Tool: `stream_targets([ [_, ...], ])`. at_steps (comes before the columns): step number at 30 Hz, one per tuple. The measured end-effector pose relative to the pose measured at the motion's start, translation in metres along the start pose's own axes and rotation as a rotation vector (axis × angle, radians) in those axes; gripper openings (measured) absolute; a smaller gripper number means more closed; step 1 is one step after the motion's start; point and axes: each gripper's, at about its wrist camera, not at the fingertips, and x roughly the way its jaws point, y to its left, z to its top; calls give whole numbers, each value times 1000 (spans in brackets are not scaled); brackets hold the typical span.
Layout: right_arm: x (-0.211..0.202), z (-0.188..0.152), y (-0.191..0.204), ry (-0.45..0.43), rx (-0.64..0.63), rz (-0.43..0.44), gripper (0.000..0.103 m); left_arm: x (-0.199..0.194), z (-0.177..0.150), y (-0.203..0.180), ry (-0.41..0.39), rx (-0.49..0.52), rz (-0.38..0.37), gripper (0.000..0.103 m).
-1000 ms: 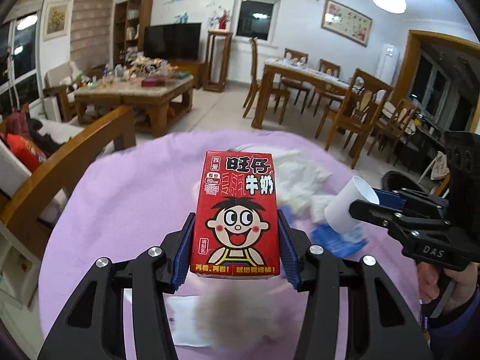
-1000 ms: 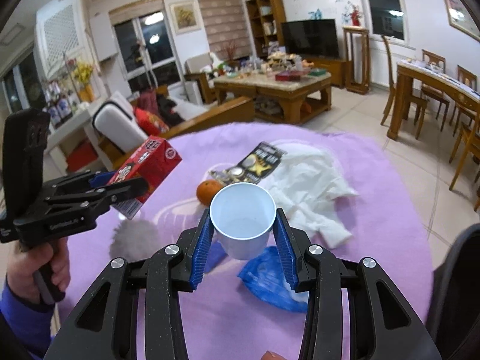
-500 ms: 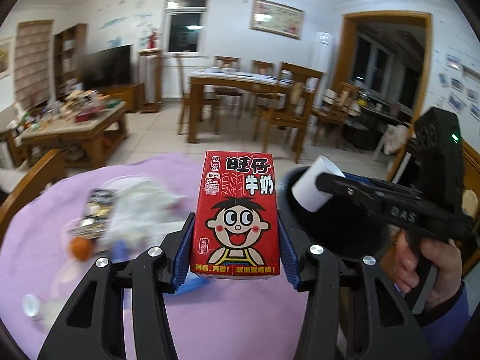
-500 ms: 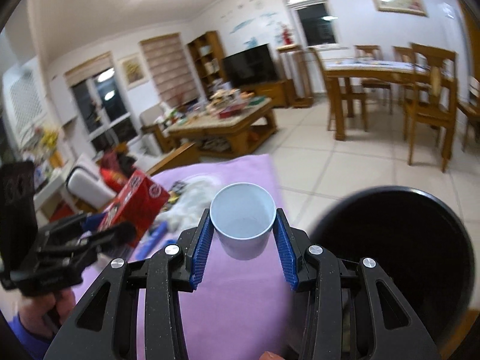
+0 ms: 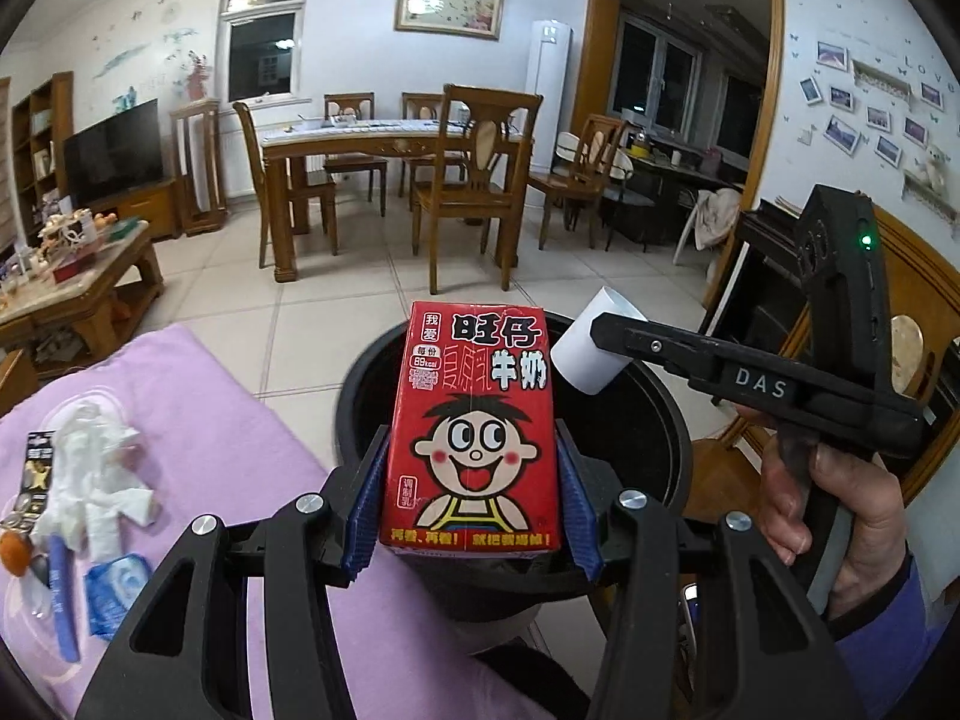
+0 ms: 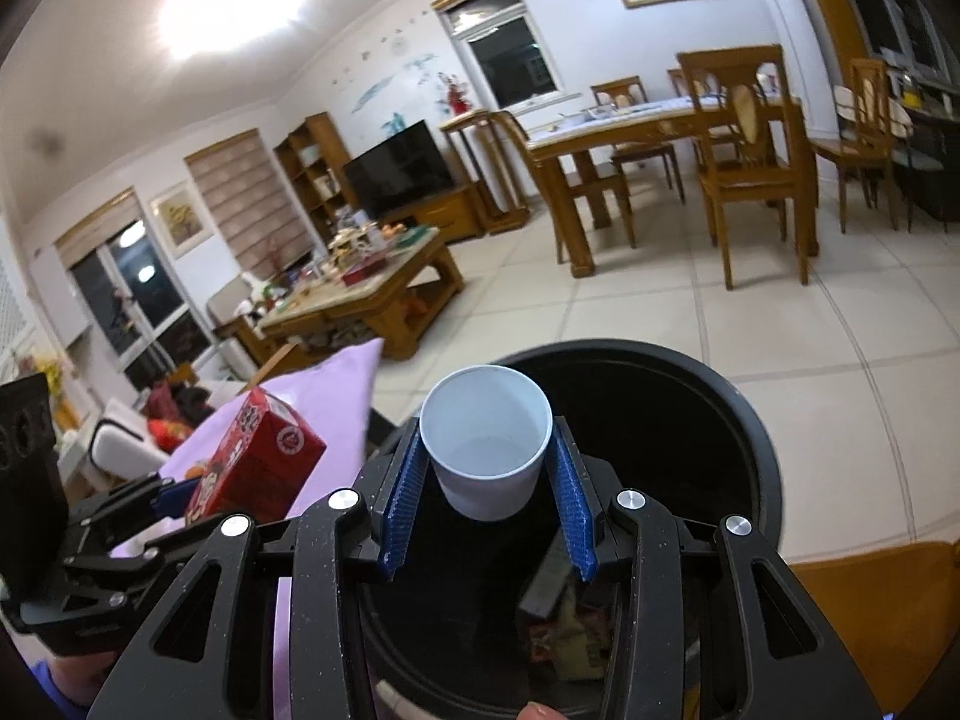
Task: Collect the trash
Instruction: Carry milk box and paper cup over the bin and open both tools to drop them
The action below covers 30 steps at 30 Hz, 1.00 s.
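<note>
My left gripper (image 5: 473,501) is shut on a red milk carton (image 5: 474,429) with a cartoon face, held upright over the near rim of a black trash bin (image 5: 654,438). The right gripper (image 6: 487,495) is shut on a white paper cup (image 6: 487,441), mouth toward the camera, above the open bin (image 6: 720,420). Some trash lies at the bin's bottom (image 6: 570,636). In the left wrist view the cup (image 5: 591,354) hangs over the bin's far right side. The carton (image 6: 255,459) shows at the left of the right wrist view.
A purple-covered table (image 5: 198,408) at the left holds crumpled white tissue (image 5: 99,480), a blue wrapper (image 5: 117,591), a dark packet (image 5: 37,462) and an orange (image 5: 12,549). Tiled floor, a wooden dining table with chairs (image 5: 468,180) and a coffee table (image 6: 366,294) lie beyond.
Both grippers swung right from above the purple table to above the black bin, still gripping the carton and the cup. The table's litter now lies at the far left.
</note>
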Motion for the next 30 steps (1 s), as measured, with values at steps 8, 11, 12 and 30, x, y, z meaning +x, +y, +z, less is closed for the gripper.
stream_targets([
  [8, 9, -7, -21, 15, 38, 3, 41, 19, -4, -15, 32, 12, -3, 50],
  [11, 12, -8, -17, 20, 44, 2, 41, 25, -5, -19, 40, 10, -4, 50],
  [12, 13, -9, -18, 22, 48, 1, 41, 29, -3, -21, 45, 10, -7, 50],
  [30, 26, -20, -5, 35, 99, -31, 58, 53, -4, -24, 81, 7, -9, 70],
])
